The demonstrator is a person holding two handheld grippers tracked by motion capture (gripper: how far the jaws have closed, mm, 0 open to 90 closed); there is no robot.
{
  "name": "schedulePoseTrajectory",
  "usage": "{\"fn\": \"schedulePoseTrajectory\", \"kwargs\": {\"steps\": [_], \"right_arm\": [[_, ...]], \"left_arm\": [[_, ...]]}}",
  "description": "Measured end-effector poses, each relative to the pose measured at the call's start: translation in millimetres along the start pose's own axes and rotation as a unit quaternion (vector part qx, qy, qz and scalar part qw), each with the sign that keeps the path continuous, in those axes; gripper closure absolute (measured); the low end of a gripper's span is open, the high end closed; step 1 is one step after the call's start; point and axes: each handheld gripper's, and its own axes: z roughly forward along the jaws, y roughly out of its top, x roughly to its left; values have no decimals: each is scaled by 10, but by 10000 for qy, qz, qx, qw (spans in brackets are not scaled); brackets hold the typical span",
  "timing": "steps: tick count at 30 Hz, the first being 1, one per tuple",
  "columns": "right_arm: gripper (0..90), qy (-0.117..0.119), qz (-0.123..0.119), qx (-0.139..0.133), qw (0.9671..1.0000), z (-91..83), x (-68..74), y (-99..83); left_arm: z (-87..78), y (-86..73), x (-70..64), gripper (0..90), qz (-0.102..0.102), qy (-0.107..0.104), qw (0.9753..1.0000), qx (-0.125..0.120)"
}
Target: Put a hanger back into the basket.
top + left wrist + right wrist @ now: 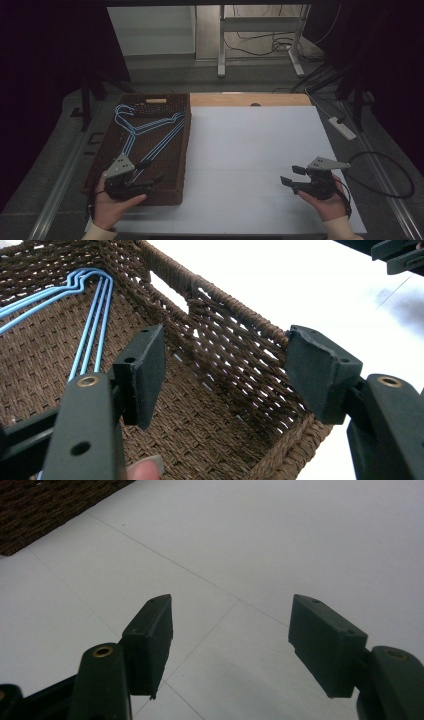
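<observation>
A brown woven basket [177,165] stands on the left side of the white table [250,150]. Light blue wire hangers [150,131] lie inside it, hooks toward the far end. My left gripper [152,170] hovers open over the basket's near end, nothing between its jaws. In the left gripper view the hangers [87,315] lie to the left of the open left gripper [225,365], whose jaws frame the basket's wall [235,340]. My right gripper [291,175] is open above bare table at the near right; the right gripper view shows the right gripper [230,630] with empty jaws.
A wooden strip [250,99] runs along the table's far edge. A white power strip [342,127] and black cables lie off the right side. Metal desk legs [221,45] stand beyond. The basket's corner [30,515] shows at the right gripper view's top left.
</observation>
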Motion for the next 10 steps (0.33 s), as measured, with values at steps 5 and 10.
{"fn": "schedulePoseTrajectory", "kwargs": {"steps": [5,10], "right_arm": [[347,6,-18,-15,10000,-4,-2,-1],[346,18,-35,-17,10000,-2,0,-3]], "left_arm": [[-12,9,-1,346,-7,3,10000,-36],[-9,8,-5,345,1,14,10000,-38]]}}
